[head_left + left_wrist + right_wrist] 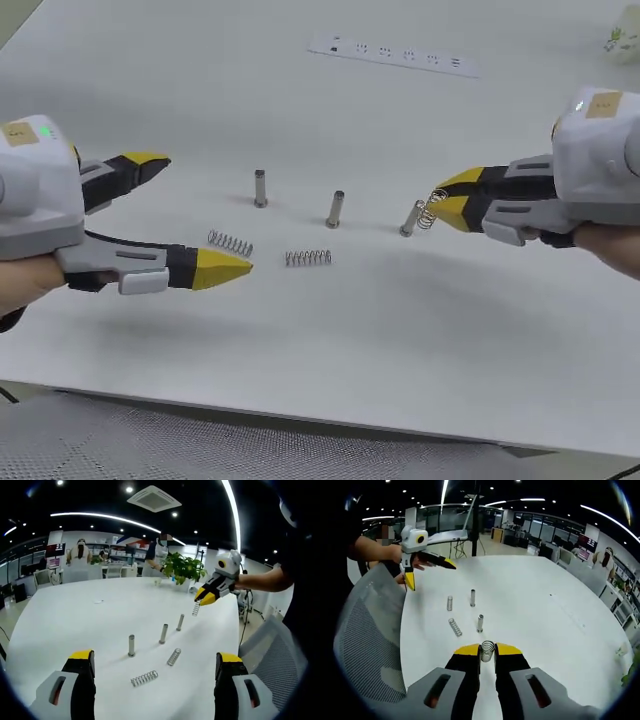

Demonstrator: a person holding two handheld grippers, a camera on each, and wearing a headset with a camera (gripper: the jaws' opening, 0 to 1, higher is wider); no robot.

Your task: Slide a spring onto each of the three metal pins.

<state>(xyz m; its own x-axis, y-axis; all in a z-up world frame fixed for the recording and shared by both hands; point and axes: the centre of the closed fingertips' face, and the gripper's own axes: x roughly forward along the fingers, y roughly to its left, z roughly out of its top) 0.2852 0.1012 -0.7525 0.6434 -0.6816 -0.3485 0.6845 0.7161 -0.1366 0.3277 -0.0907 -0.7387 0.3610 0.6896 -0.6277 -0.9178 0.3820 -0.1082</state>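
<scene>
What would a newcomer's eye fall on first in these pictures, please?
Probably the right gripper, its fingers shut on a spring beside the top of the rightmost pin. Then the left gripper, wide open by a loose spring on the white table, a second loose spring lying nearby.

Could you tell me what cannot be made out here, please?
Head view: whether the held spring touches the rightmost pin, too small.
Right gripper view: that pin, hidden behind the right gripper.
Head view: pale object, cut off by the top-right corner.

A white power strip (393, 55) lies on the white table (400, 330), a mesh chair (365, 645) beside it.
</scene>
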